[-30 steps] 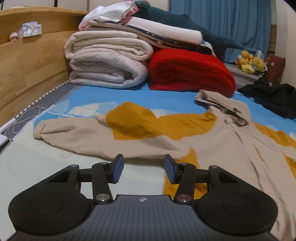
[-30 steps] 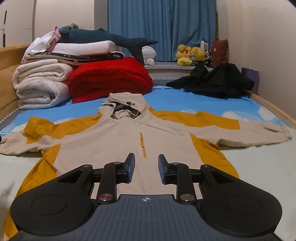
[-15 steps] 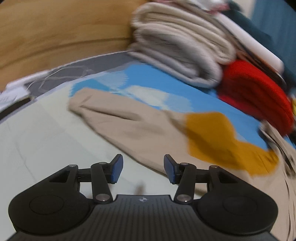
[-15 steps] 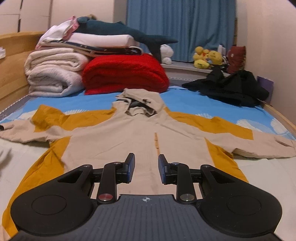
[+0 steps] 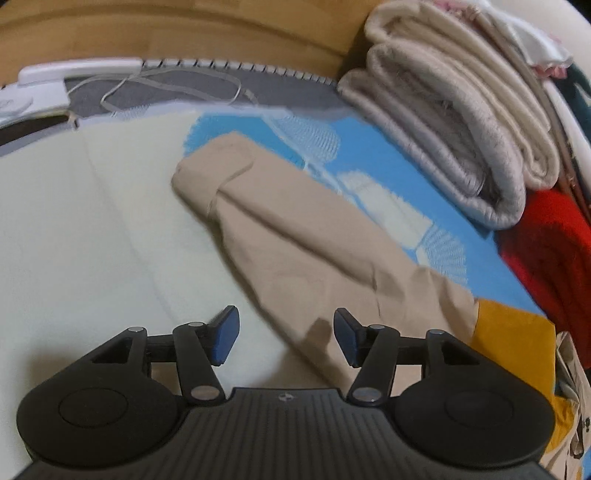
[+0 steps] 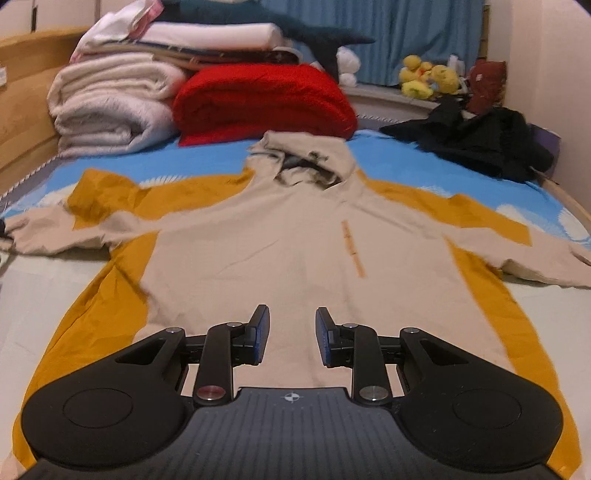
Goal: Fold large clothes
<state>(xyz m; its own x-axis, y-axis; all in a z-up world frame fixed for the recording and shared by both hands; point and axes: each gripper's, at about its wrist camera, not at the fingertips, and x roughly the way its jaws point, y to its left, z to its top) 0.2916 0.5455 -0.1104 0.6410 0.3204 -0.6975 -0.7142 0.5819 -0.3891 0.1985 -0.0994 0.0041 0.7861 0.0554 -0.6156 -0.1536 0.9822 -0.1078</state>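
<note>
Through my left wrist camera, my left claw (image 5: 286,338) sits at the bottom centre of the frame, jaws opening, nothing pinched between the blue pads — the beige sleeve (image 5: 295,236) of the beige-and-mustard hooded jacket passes just under the right-hand pad and runs diagonally up to its cuff near the middle left. The sleeve lies across a pale cream sheet (image 5: 92,229) and a blue patterned bedsheet (image 5: 369,147). A stack of folded white quilts (image 5: 461,129) fills the upper right, with a red fleece blanket (image 5: 546,258) at the right edge. A thin white cable (image 5: 177,81) loops along the upper left by the wooden bed frame (image 5: 184,29).

Through my right wrist camera, my right claw (image 6: 291,334) is released, jaws parted over the jacket's lower front. The beige-and-mustard hooded jacket (image 6: 295,243) lies flat across the middle of the frame, sleeves spread to both sides, hood toward the top — a heap of black clothing (image 6: 480,140) sits at the upper right.
</note>
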